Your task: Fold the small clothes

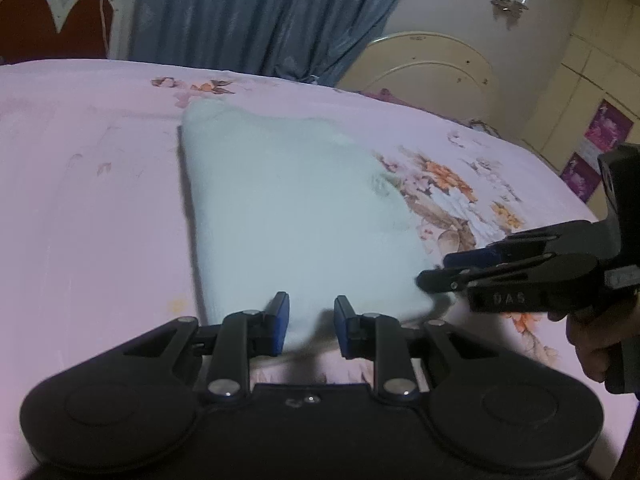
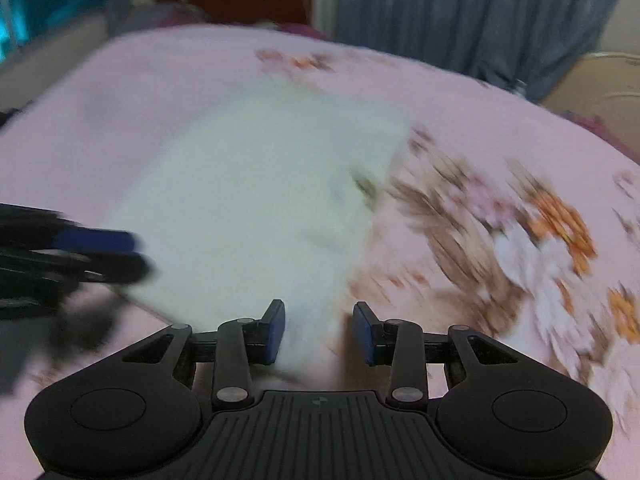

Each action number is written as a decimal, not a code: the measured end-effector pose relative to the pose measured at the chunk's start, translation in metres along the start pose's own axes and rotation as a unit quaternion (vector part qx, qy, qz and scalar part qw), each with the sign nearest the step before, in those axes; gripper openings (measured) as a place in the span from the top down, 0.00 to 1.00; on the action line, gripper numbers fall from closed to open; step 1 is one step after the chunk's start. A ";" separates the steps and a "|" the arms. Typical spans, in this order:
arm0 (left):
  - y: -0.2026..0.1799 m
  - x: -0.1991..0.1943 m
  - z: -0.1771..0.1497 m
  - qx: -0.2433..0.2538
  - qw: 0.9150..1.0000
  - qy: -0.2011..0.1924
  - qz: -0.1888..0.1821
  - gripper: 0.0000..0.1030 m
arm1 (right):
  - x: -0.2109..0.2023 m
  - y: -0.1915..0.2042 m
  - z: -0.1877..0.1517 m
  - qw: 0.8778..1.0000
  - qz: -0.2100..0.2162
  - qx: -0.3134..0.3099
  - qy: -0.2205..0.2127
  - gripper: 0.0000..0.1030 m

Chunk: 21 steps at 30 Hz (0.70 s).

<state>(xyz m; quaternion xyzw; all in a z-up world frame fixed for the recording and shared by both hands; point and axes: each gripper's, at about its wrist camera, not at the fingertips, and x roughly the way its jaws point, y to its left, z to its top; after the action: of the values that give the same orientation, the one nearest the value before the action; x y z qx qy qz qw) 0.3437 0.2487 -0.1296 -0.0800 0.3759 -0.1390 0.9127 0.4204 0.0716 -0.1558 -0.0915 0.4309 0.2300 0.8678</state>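
Note:
A pale mint fluffy cloth (image 1: 288, 200) (image 2: 256, 184) lies spread on the pink flowered bed sheet (image 1: 88, 200) (image 2: 480, 128). In the left wrist view my left gripper (image 1: 312, 308) sits at the cloth's near edge, and a bunched fold of cloth fills the narrow gap between its blue pads. My right gripper (image 1: 432, 272) reaches in from the right and pinches the cloth's near right corner. In the blurred right wrist view the cloth runs down between the right gripper's (image 2: 320, 316) pads, against the left pad. The left gripper (image 2: 136, 256) shows at that view's left edge.
A person's hand (image 1: 592, 344) holds the right gripper's handle. A blue curtain (image 1: 260, 12) hangs behind the bed, with a red and white headboard (image 1: 60, 20) at the far left. A cream bed end (image 1: 432, 64) and cupboard doors (image 1: 600, 60) stand at the right.

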 end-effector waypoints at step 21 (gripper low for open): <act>-0.081 -0.096 -0.053 0.001 0.991 -0.062 0.116 0.03 | -0.147 -0.003 -0.080 0.989 -0.035 0.085 -0.116 0.00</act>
<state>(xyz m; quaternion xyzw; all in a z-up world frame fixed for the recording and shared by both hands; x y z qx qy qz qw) 0.2253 0.2002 -0.0823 -0.0429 0.3251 -0.0271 0.9443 0.2885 -0.0065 -0.0882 -0.0049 0.3419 0.1710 0.9240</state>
